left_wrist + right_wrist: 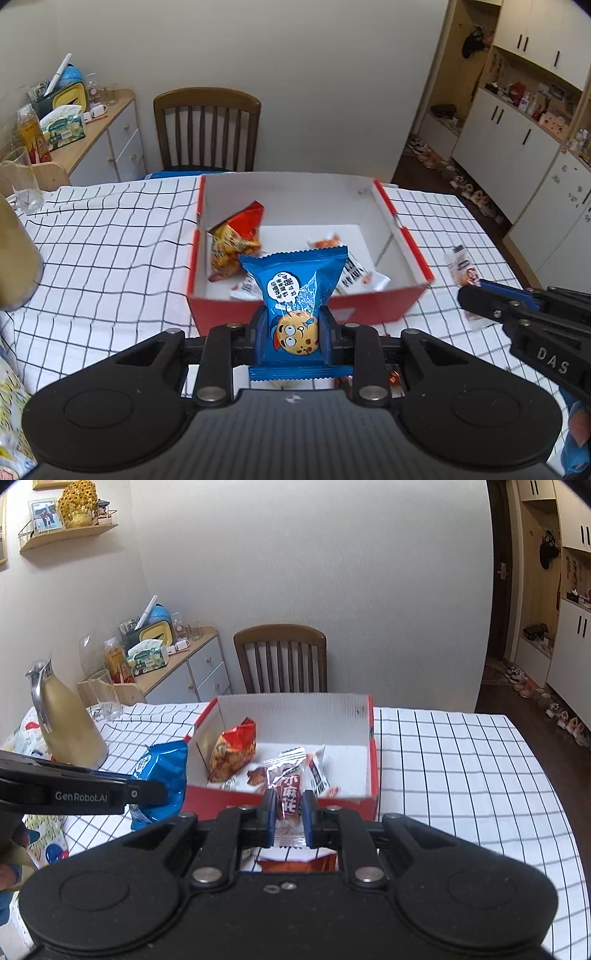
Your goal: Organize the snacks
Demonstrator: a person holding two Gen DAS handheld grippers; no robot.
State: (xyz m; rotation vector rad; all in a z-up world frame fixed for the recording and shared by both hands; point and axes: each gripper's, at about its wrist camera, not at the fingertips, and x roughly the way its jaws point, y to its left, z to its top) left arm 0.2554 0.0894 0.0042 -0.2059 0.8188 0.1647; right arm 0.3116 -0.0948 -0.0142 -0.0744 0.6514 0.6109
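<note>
A red cardboard box (310,308) with a white inside sits on the checked tablecloth; it also shows in the right wrist view (371,760). Inside lie an orange-red snack bag (236,240) and several small white packets (364,277). My left gripper (293,332) is shut on a blue cookie packet (297,291), held upright just in front of the box's near wall. My right gripper (289,814) is shut on a clear-and-red twist snack packet (288,782), held at the box's near wall. The blue cookie packet also shows in the right wrist view (162,775).
A gold thermos jug (68,723) and a glass (105,694) stand at the table's left. A wooden chair (282,657) is behind the box. A sideboard (184,664) with clutter is at back left. Another snack packet (299,864) lies under my right gripper.
</note>
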